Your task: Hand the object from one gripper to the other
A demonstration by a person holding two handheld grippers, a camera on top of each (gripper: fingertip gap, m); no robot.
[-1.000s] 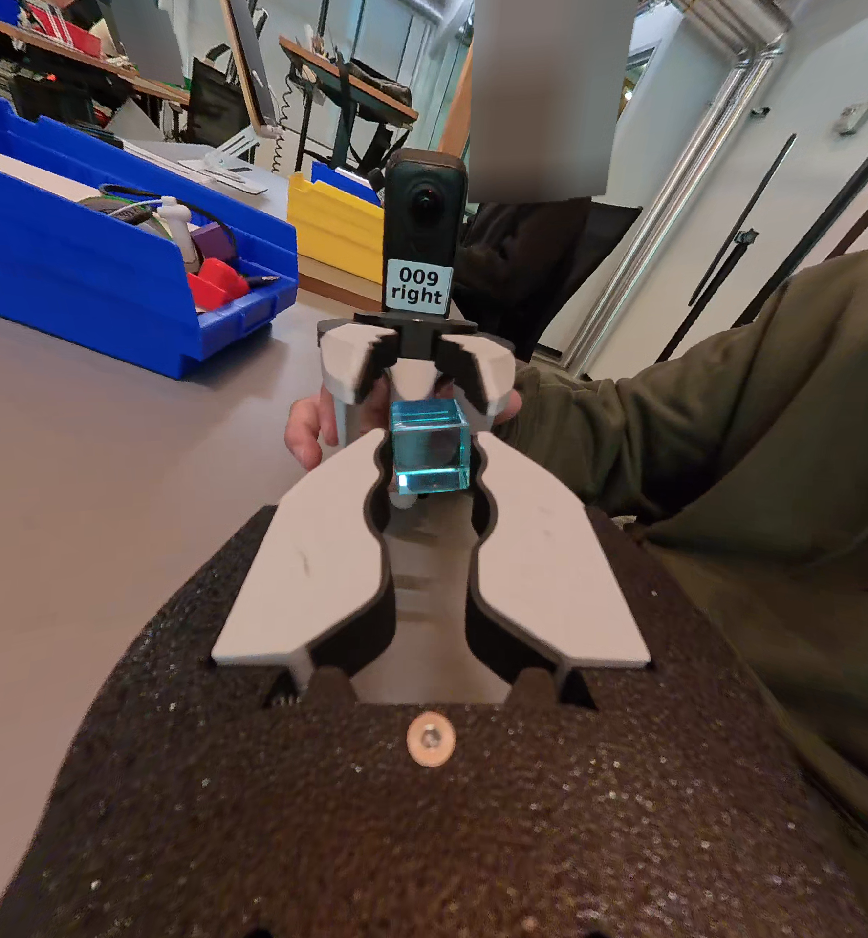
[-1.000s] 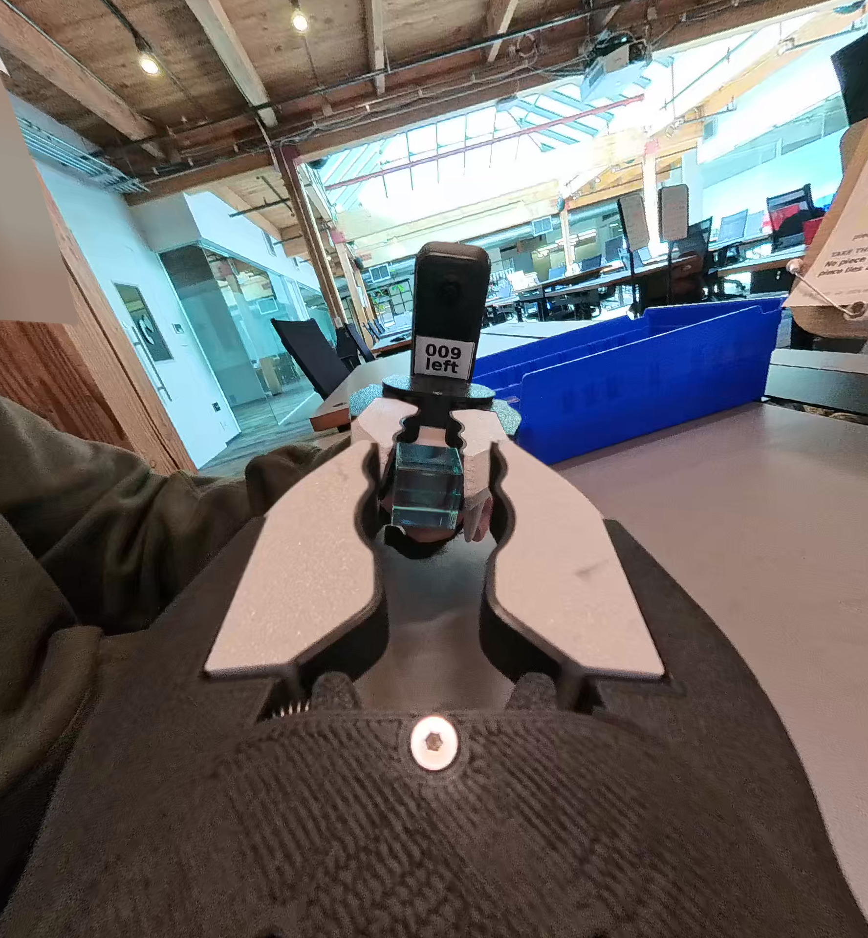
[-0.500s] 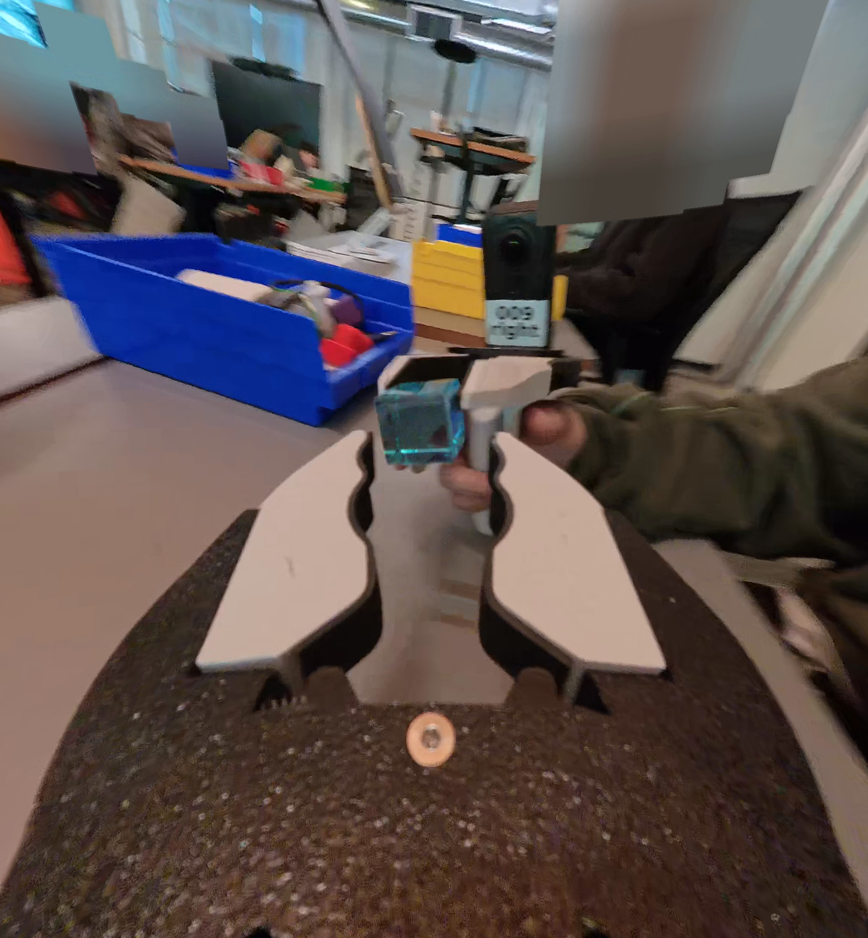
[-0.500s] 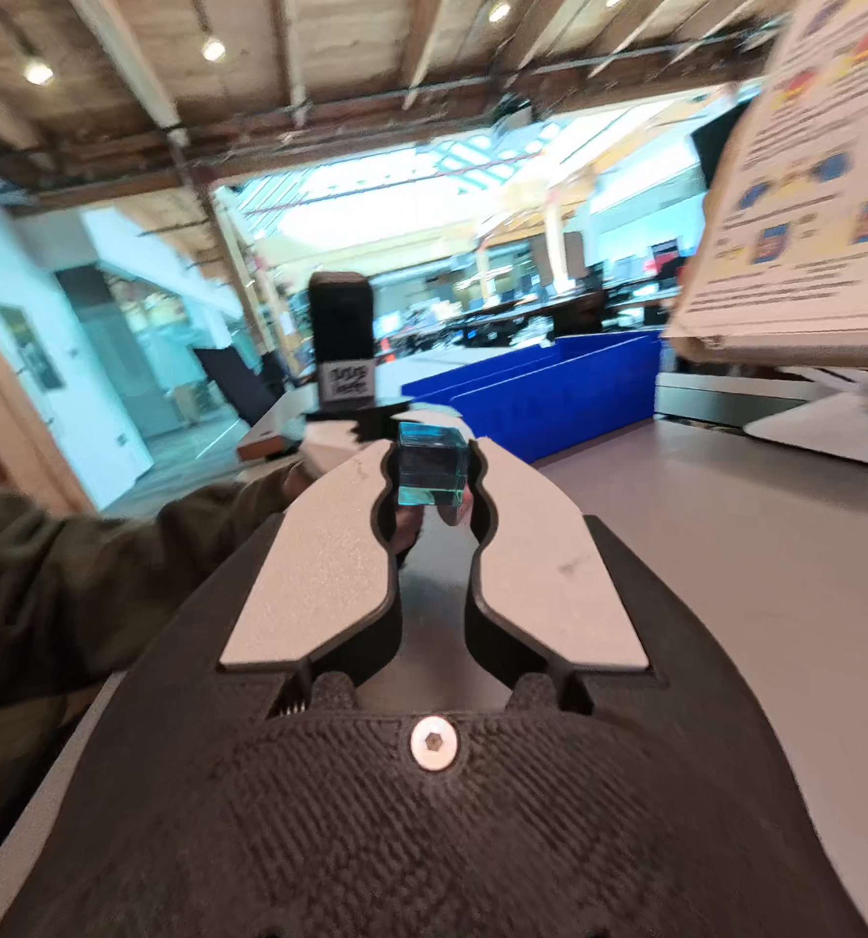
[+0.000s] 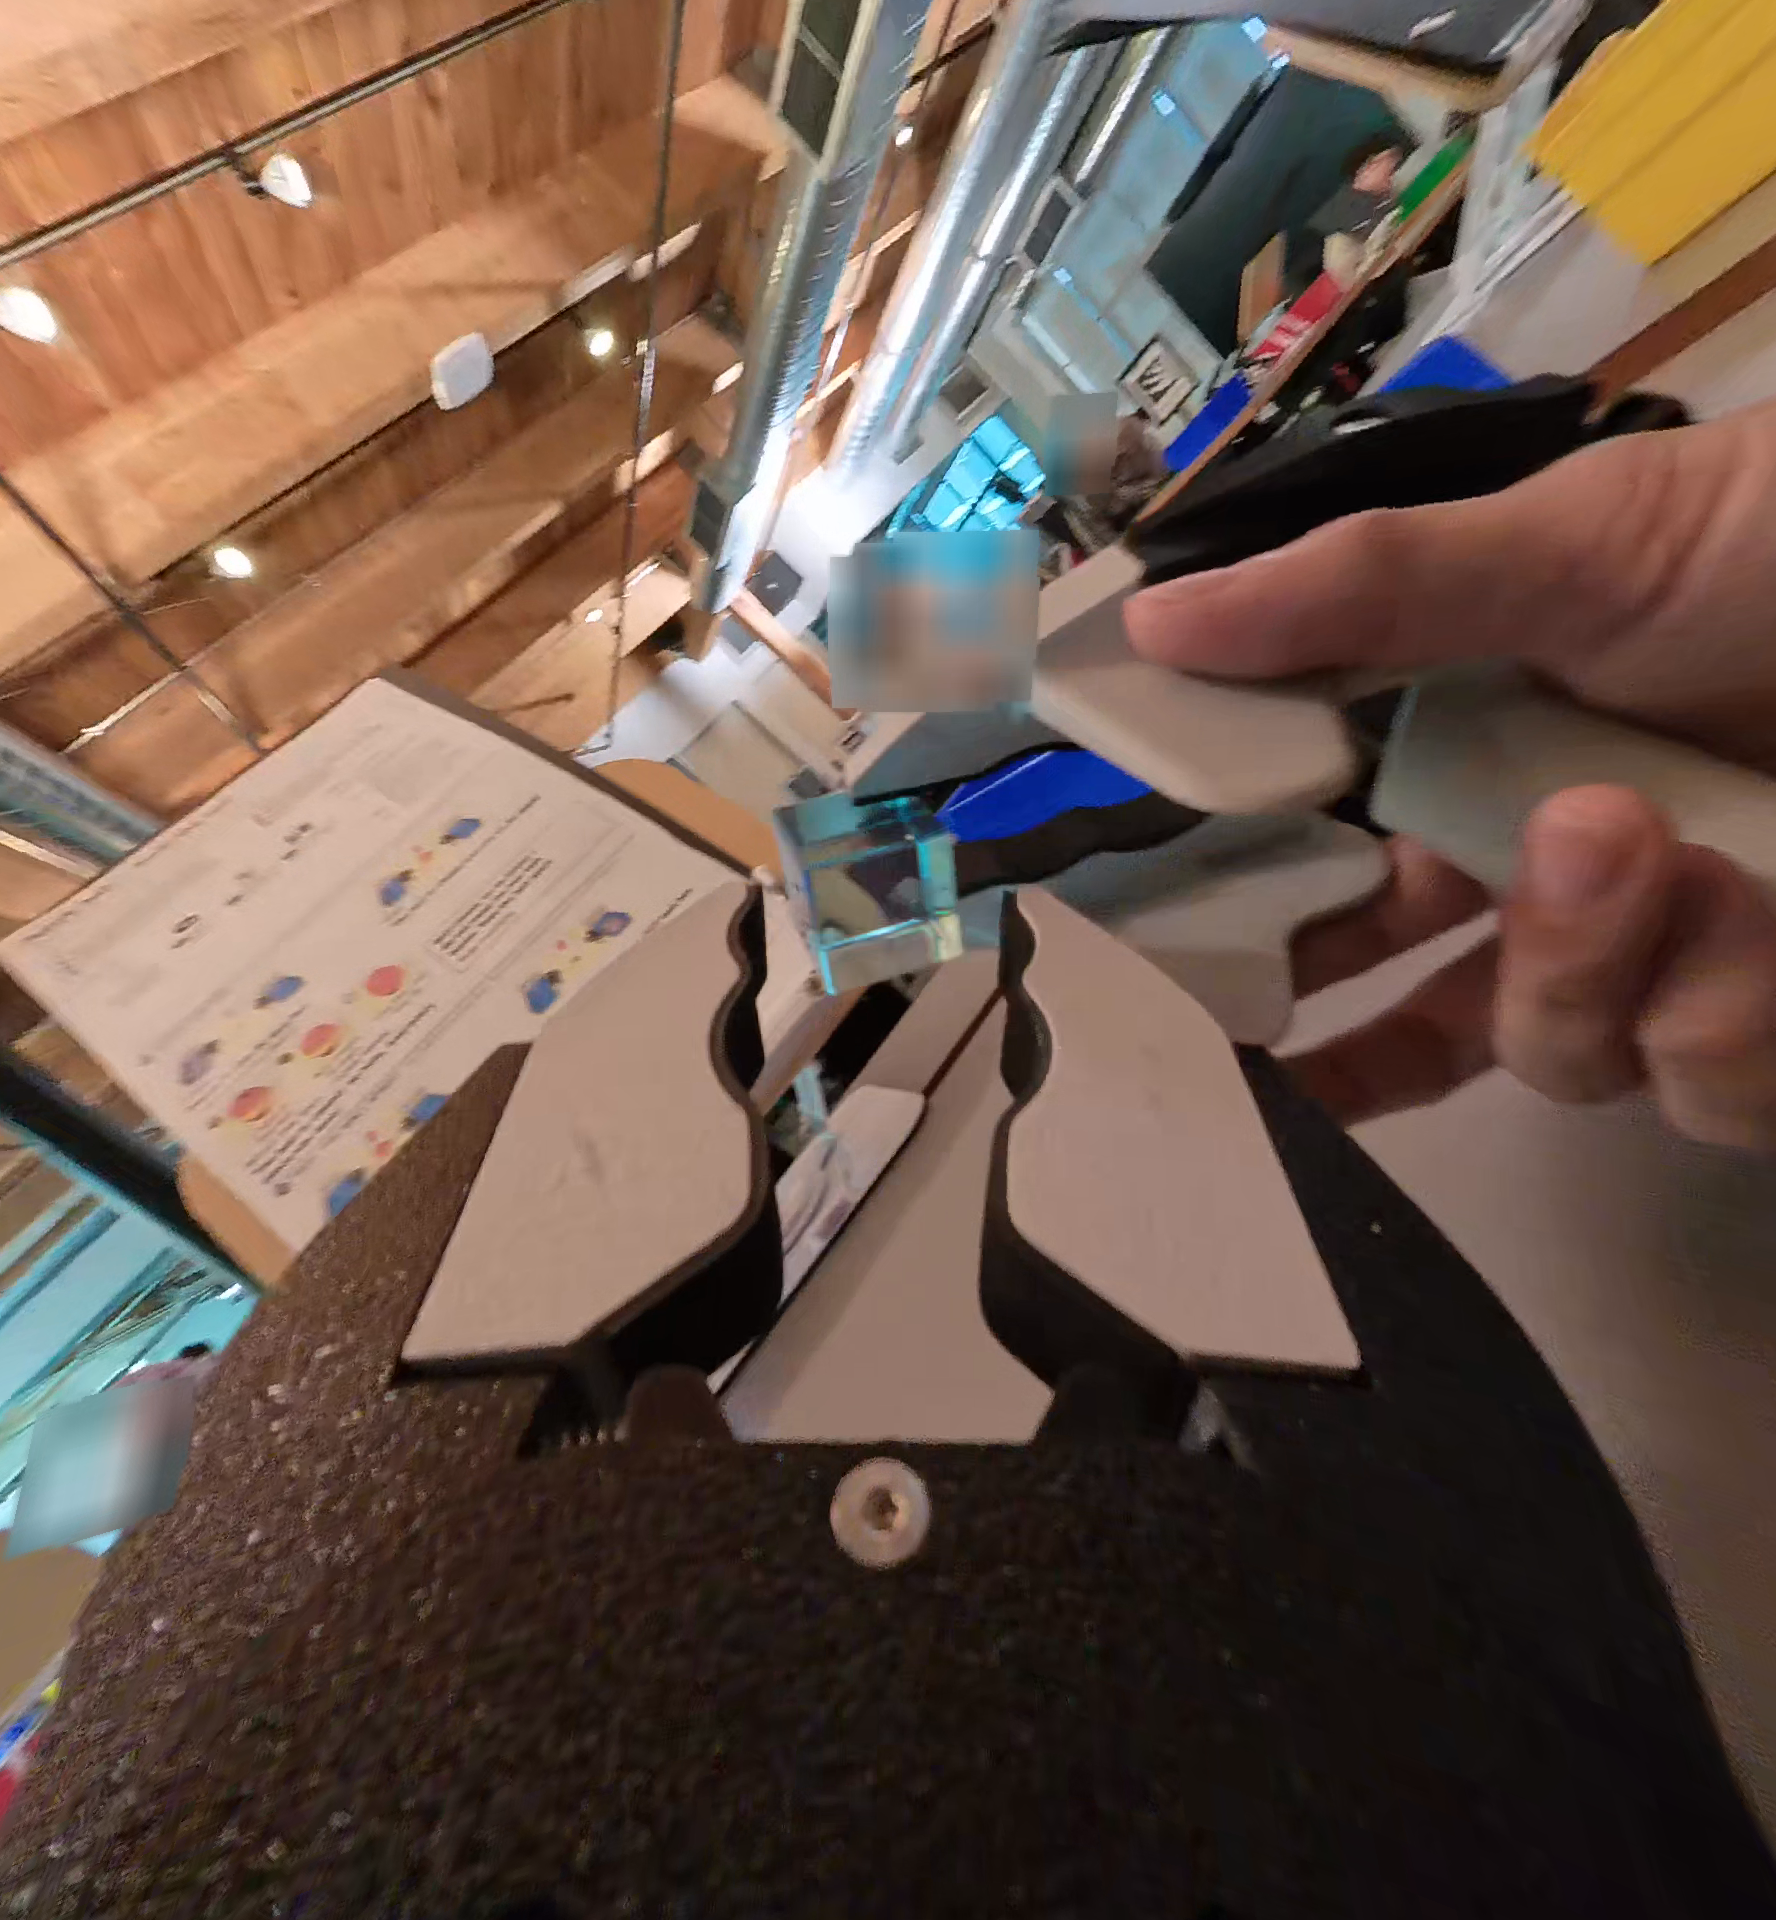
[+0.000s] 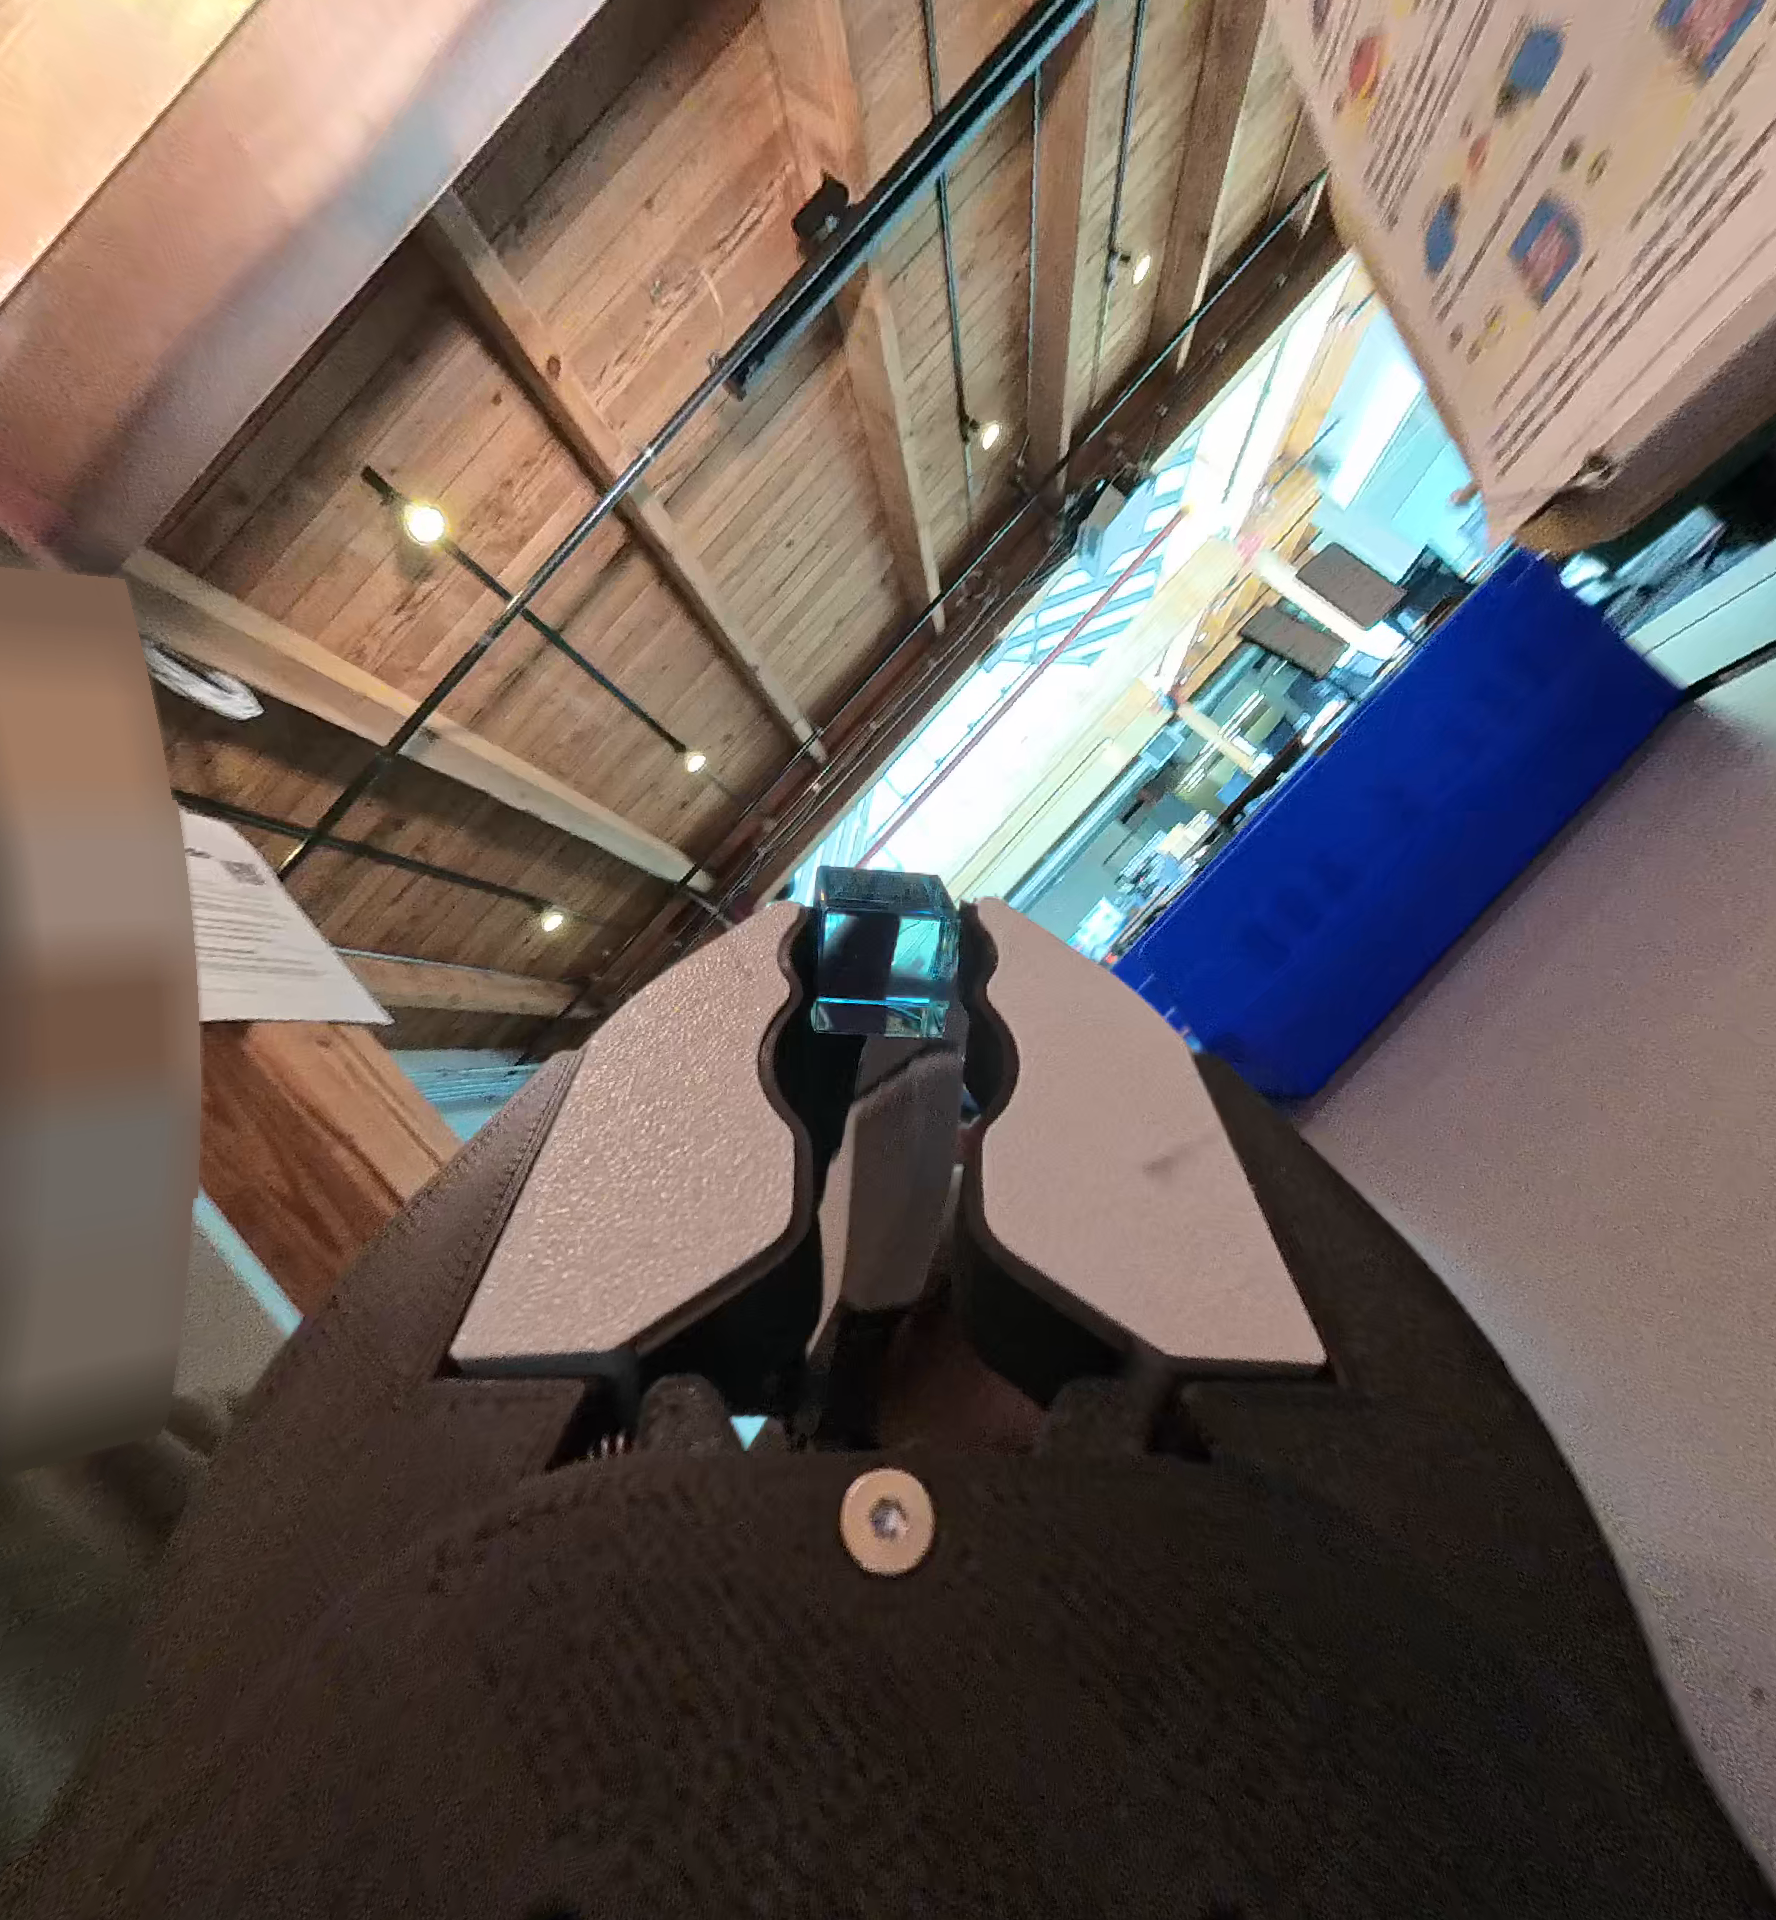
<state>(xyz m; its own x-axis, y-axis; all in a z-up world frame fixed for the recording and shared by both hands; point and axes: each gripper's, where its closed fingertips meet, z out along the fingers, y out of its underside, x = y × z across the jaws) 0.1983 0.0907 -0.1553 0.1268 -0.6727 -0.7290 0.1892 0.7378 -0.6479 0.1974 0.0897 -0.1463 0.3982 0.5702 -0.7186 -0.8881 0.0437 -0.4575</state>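
Observation:
The clear blue-green cube [image 6: 884, 961] is clamped between the tips of my right gripper [image 6: 884, 935], which is shut on it. In the left wrist view the cube [image 5: 879, 899] hangs just past the tips of my left gripper [image 5: 882, 935], which is open and empty and does not touch it. The right gripper's fingers [image 5: 1196, 727] reach in from the right, held by a person's hand [image 5: 1590, 623]. Both views are rolled and tilted up toward the wooden ceiling. A grey finger of the left gripper [image 6: 884, 1174] shows below the cube.
A blue bin [image 6: 1383, 862] stands on the grey table [image 6: 1642, 1143] at the right. A printed sheet on a board [image 5: 344, 935] stands behind the cube, also seen in the right wrist view [image 6: 1590, 208]. A yellow bin [image 5: 1694, 114] is far off. Only a small space, under 4 cm, lies between the two pairs of fingers.
The cube has passed from my left gripper to my right. The left opened and stays open. Both grippers have since rolled and tilted upward, with the cube still in the right.

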